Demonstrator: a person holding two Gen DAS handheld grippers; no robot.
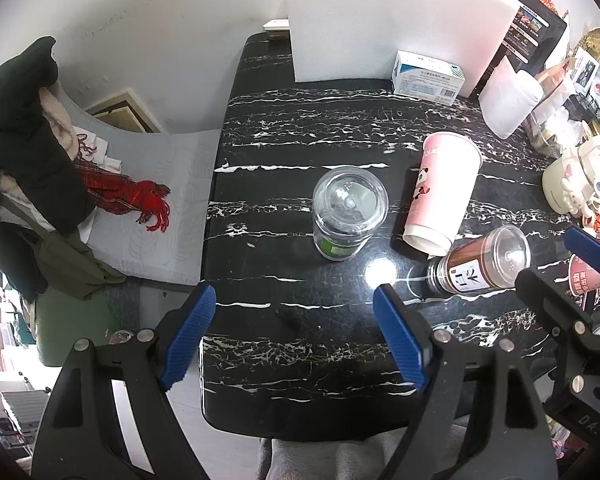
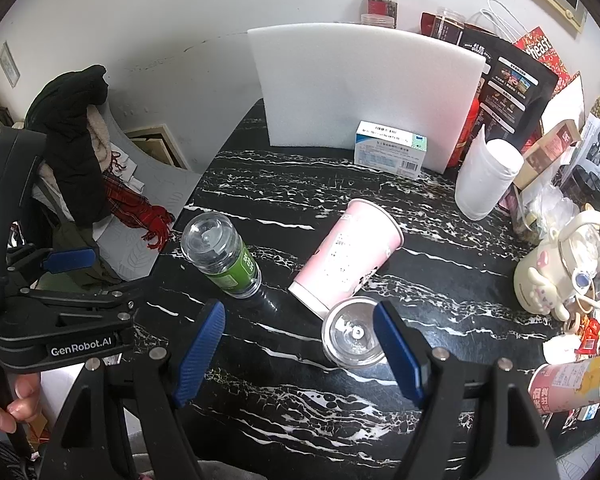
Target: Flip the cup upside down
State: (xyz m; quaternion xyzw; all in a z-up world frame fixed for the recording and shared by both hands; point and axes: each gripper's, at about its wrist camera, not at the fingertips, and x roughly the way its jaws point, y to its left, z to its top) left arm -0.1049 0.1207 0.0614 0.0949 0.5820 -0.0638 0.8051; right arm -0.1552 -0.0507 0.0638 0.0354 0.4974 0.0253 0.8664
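Cup ahead: both my tongs, left gripper (image 1: pixel 293 336) and right gripper (image 2: pixel 300 350), hang wide apart and empty. Beyond them the pink cup (image 2: pixel 346 256) stands narrow end down on the marble table (image 2: pixel 440 280), leaning back, nearer my right.

Pink cup (image 1: pixel 440 192) on a black, white-veined desk (image 1: pixel 300 340)

A panda print marks the cup; one clear jar (image 2: pixel 223 256) wears a green label, another (image 1: pixel 480 260) holds brown powder; claw pads (image 1: pixel 187 336) are blue.
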